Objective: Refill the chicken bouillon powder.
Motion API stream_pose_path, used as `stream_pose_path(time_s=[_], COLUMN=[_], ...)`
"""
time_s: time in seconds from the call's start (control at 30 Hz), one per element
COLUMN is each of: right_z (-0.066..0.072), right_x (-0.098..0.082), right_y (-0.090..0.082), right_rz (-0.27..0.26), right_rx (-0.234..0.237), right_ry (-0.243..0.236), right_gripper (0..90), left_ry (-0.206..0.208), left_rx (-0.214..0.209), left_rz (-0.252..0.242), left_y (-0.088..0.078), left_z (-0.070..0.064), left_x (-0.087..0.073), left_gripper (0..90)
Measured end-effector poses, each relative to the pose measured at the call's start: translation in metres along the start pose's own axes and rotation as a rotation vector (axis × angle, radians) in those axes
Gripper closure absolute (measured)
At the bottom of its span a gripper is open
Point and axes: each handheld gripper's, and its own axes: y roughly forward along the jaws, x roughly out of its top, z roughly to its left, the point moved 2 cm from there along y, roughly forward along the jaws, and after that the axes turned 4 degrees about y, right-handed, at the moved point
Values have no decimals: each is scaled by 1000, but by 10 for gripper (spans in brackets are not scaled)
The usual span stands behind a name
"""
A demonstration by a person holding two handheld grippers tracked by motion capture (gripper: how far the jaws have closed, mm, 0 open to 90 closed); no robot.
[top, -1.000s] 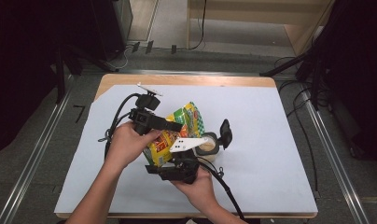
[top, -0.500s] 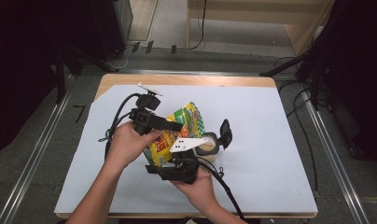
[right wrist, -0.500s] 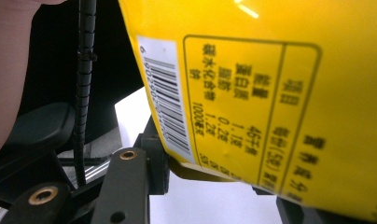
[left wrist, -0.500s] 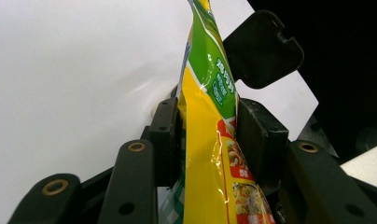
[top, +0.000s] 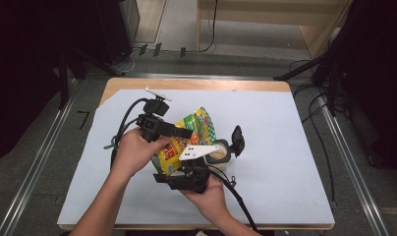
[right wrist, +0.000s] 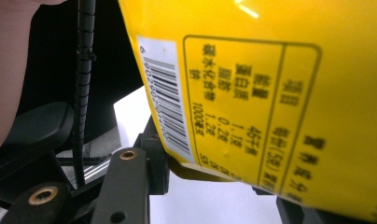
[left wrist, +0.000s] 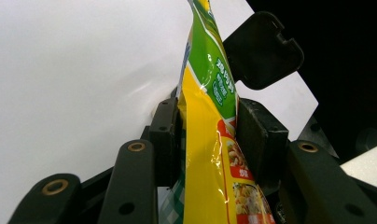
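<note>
From the high view, the left gripper [top: 184, 132] and right gripper [top: 174, 178] hold a yellow-green snack pouch [top: 186, 140] tilted over an open container [top: 219, 152] with a flipped-up black lid [top: 237, 139] on the white table cover [top: 285, 147]; a sudden tilt could spill contents past its rim.

In the left gripper view, both pads clamp the pouch [left wrist: 210, 135]; the slick film could slip.

In the right gripper view, the jaws pinch the pouch's bottom edge [right wrist: 196, 170], a thin hold that may tear loose.

Both hands hold their grippers close together, left gripper [top: 179, 132] and right gripper [top: 159, 178] fingers clamped.
</note>
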Motion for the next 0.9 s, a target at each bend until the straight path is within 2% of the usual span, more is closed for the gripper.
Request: stream_pose_path(time_s=[0.9], right_z=[-2], right_x=[0], right_y=[-2], right_rz=[1], right_rx=[-3], right_ry=[10], right_gripper=[597], left_ry=[4], left_rx=[-4], left_rz=[-1], left_y=[3], left_z=[-1], left_x=[2], left_gripper=[617])
